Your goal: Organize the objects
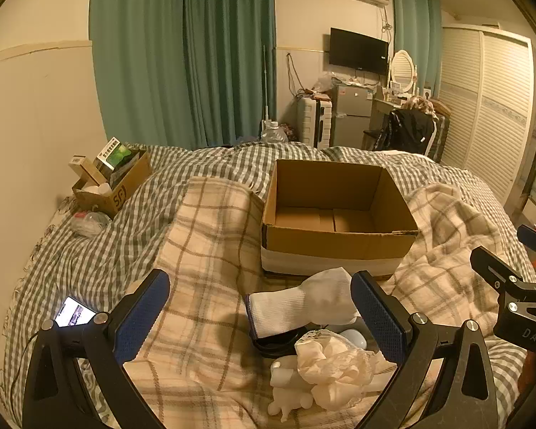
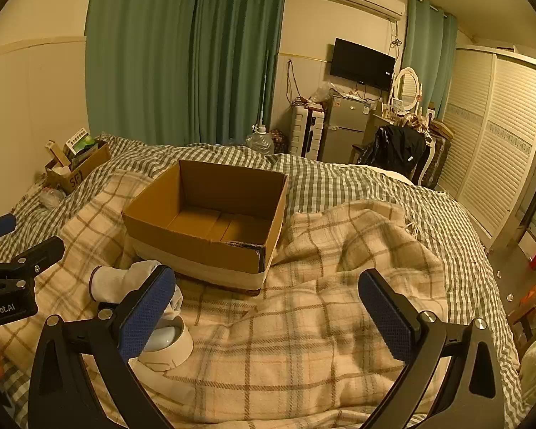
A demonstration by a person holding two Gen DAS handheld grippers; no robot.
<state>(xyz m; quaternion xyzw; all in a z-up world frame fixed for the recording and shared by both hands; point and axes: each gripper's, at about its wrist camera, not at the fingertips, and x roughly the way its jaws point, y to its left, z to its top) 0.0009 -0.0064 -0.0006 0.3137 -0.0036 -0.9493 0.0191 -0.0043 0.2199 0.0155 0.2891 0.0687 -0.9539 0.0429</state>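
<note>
White sock (image 1: pixel 303 304), brown box (image 1: pixel 336 239), plaid blanket (image 1: pixel 211 250)

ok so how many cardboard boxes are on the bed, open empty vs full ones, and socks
empty cardboard box: 1
full cardboard box: 1
white sock: 1
total: 3

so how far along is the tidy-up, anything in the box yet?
Nothing done: the cardboard box shows only a bare floor. Nothing in hand either: the left claw is open over the pile, and the right claw is open above bare blanket. Left to move: white sock, crumpled plastic bag, white figurine and a round white gadget, all lying in front of the box.
</note>
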